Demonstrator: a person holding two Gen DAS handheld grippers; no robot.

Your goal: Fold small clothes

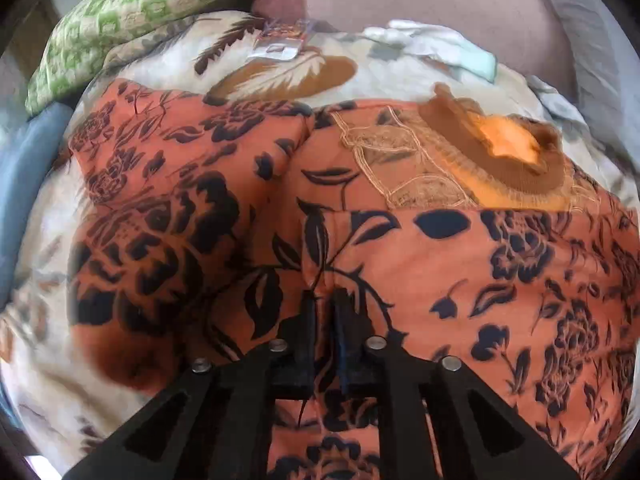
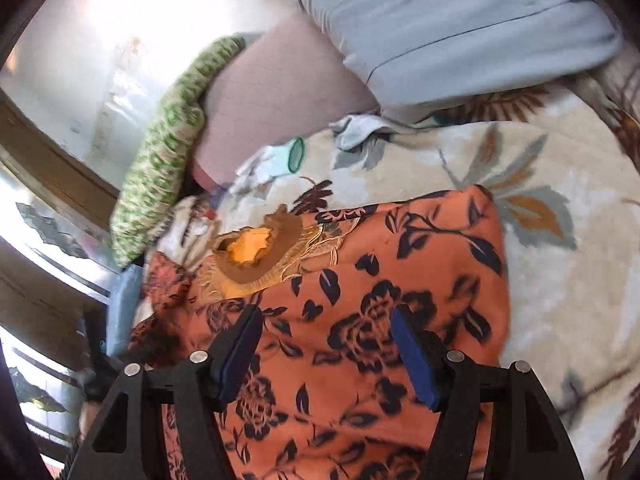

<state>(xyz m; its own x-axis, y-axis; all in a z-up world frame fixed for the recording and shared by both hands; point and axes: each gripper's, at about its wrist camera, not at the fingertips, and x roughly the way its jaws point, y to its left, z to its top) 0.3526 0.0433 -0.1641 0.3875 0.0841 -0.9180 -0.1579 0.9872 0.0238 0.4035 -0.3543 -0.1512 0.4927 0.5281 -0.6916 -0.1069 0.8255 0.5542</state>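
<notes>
We see the orange floral garment spread on the bed's leaf-print blanket, neckline with lace yoke toward 1 o'clock in the left wrist view. The left gripper has its jaws nearly together, pinching a small ridge of the orange cloth at 6 o'clock. The right gripper hangs over the garment with jaws wide, nothing between the pads. We judge the fabric thin, soft and limp, maybe a bit slippery, so it will drape and bunch. Best hold: hem or side edge, both corners, not mid-panel. Green patterned pillow lies at 10 o'clock.
</notes>
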